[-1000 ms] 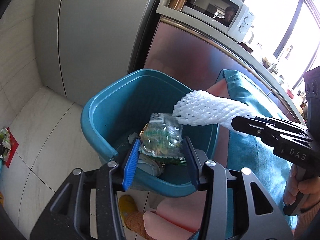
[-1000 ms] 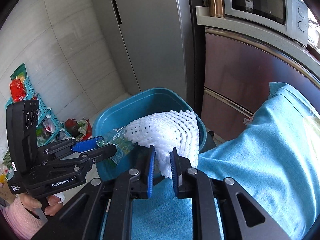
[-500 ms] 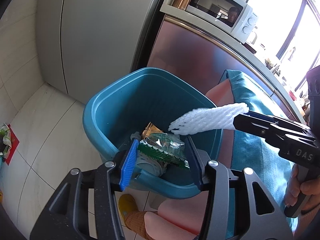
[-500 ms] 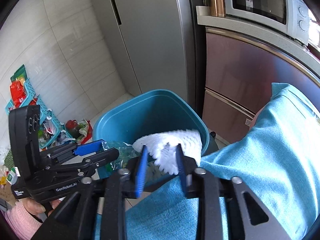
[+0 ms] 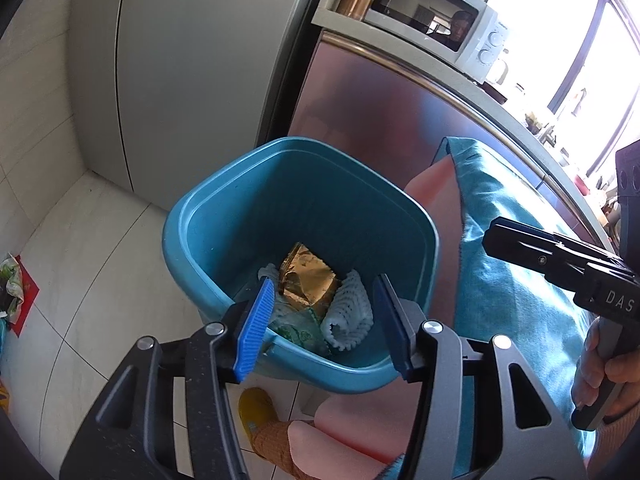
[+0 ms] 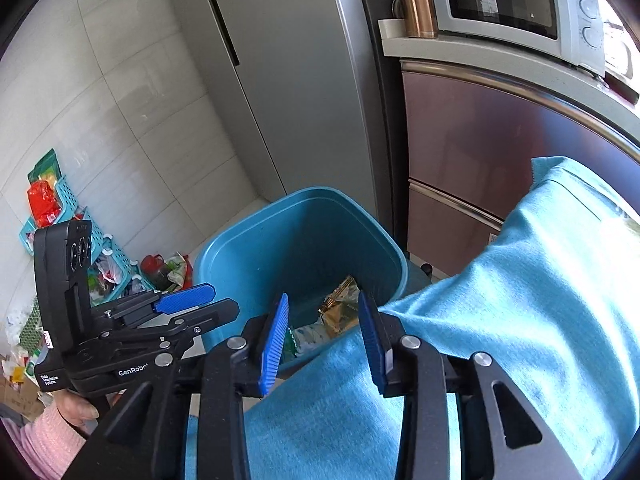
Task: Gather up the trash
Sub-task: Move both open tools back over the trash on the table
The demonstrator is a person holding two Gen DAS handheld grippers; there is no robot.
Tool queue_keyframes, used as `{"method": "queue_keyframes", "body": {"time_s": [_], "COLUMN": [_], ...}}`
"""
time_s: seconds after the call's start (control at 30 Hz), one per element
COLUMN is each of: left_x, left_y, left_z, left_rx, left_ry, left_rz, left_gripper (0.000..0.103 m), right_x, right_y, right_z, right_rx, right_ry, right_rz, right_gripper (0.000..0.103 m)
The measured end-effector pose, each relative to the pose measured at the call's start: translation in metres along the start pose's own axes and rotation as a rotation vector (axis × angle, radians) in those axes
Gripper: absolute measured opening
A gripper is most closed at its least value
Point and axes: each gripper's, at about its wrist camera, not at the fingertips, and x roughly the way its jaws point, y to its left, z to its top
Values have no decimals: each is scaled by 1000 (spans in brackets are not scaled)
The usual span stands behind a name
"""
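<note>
- Left tool point(image 5: 324, 320): jaws parted and just widened, gripping nothing.
- Right tool point(image 6: 324, 340): parted likewise, empty.
- Trash lies in the bin point(image 5: 208, 216): white foam net point(image 5: 352, 312), gold wrapper point(image 5: 308, 276), green packet point(image 5: 300, 330).
- We judge all three light, soft and crushable; pinch the net at a free end, the wrappers at an edge.
- The bin's near wall and our tools hide the rest of the bottom; floor litter point(image 6: 164, 272) by the baskets is too small to identify.
</note>
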Motion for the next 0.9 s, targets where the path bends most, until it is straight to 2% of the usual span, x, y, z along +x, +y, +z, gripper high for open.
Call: {"method": "queue_keyframes", "body": {"time_s": [0.2,0.37,0.57,0.9], "left_x": [-17,-37,-47,-35], "left_y": [-20,-55,-111,-217], "left_z": [-1,-3,-9,-33], "left_rx": [48,133,242,430], "left_ry": [-42,-86,-95,-40], "left_rz": [-34,-101,-212,-344], "left_gripper": [53,56,56,56], "right_x": [-39,-87,-146,-219], "right_y": [-8,-26,-51,-108], "right_z": [-15,-36,-67,-135], "right_rx": [11,40,108,261], "right_ry": [-68,-144,-222,-303], "right_rz": [8,-16,-90,-264], "right_gripper": [35,36,36,36]}}
